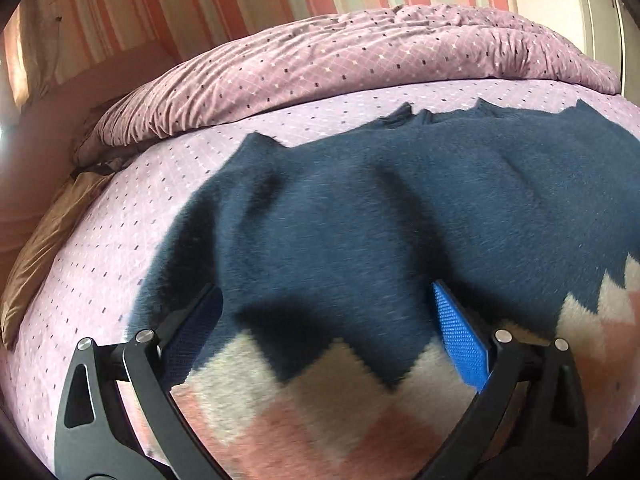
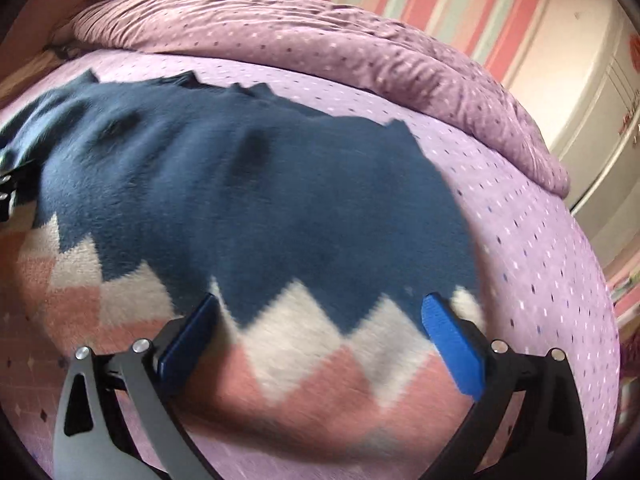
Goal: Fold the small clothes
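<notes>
A fuzzy knit sweater (image 1: 360, 208), navy with a white and pink zigzag band at its near edge, lies spread flat on the bed; it also shows in the right wrist view (image 2: 240, 184). My left gripper (image 1: 326, 304) is open, its blue pads wide apart just above the sweater's near left part. My right gripper (image 2: 320, 312) is open over the zigzag band near the sweater's right edge. Neither holds cloth. The left gripper's metal shows at the far left edge of the right wrist view (image 2: 6, 188).
The bed has a lilac dotted sheet (image 2: 540, 248). A bunched mauve duvet (image 1: 340, 60) lies along the far side. A tan cloth (image 1: 44, 248) hangs at the bed's left edge. Striped wall behind; white cupboard (image 2: 600, 120) at right.
</notes>
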The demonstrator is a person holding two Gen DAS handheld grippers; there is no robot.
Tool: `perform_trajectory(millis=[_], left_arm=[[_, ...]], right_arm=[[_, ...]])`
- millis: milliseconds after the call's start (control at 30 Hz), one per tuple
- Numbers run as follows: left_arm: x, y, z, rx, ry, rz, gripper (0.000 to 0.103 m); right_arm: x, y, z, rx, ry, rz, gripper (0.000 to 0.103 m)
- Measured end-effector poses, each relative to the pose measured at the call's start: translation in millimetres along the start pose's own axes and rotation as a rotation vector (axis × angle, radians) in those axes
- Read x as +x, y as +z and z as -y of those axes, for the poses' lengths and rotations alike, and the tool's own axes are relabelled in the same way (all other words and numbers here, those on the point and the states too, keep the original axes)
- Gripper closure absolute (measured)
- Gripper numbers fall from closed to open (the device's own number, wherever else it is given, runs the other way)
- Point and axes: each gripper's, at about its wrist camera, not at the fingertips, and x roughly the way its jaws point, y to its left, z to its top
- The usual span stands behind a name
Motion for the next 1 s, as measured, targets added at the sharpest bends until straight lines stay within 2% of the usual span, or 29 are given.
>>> perform_trajectory(millis=[67, 133, 233, 333, 400, 433, 500, 567, 733, 833, 900, 1000], left_arm=[[-5.6, 0.1, -11.2, -0.036, -0.038, 0.008, 0.003], [-17.9, 3.5, -18.4, -0.083, -0.072, 0.057, 0.003], [-26.1, 23.4, -17.2, -0.136, -0.122, 0.102, 0.003], [-12.6, 49.2, 1.7, -0.126, -0.134, 0.074, 0.003], [6.5, 62.8, 16.8, -0.116, -0.13, 0.038, 0.003], [14.6, 66.0, 22.0, -0.106, -0.125, 0.017, 0.003], [42.2, 70.1, 29.8, -0.082, -0.089, -0.077, 0.003], [63.7, 70.7, 28.0, -0.053, -0.064, -0.142, 0.003], [82.6, 84.4, 1.3, -0.006, 0.007, -0.122, 0.003], [86.3, 86.0, -10.3, -0.023, -0.036, -0.126, 0.003], [77.4, 82.9, -13.3, -0.053, -0.056, -0.103, 0.003], [55.3, 76.0, -22.0, -0.117, -0.09, -0.051, 0.003]], right_arm=[[-2.3, 3.9, 6.4, 0.035, 0.0, -0.012, 0.002], [-6.9, 13.7, 3.5, 0.053, 0.003, -0.015, 0.002], [-13.7, 43.8, -10.0, 0.067, 0.053, 0.051, 0.002], [-1.2, 75.9, -31.3, 0.06, 0.082, 0.058, 0.002], [21.8, 93.9, -47.4, 0.041, 0.094, 0.021, 0.002], [28.6, 96.1, -50.8, 0.033, 0.083, 0.005, 0.002], [53.4, 101.8, -51.4, 0.021, 0.043, -0.059, 0.002], [70.5, 105.0, -35.7, 0.046, 0.061, -0.095, 0.002], [84.4, 111.7, -7.3, 0.045, 0.088, -0.126, 0.002], [82.1, 113.3, -3.4, 0.096, 0.11, -0.123, 0.002], [70.2, 109.2, 2.4, 0.175, 0.149, -0.092, 0.002], [48.8, 94.3, 22.2, 0.281, 0.152, -0.036, 0.002]])
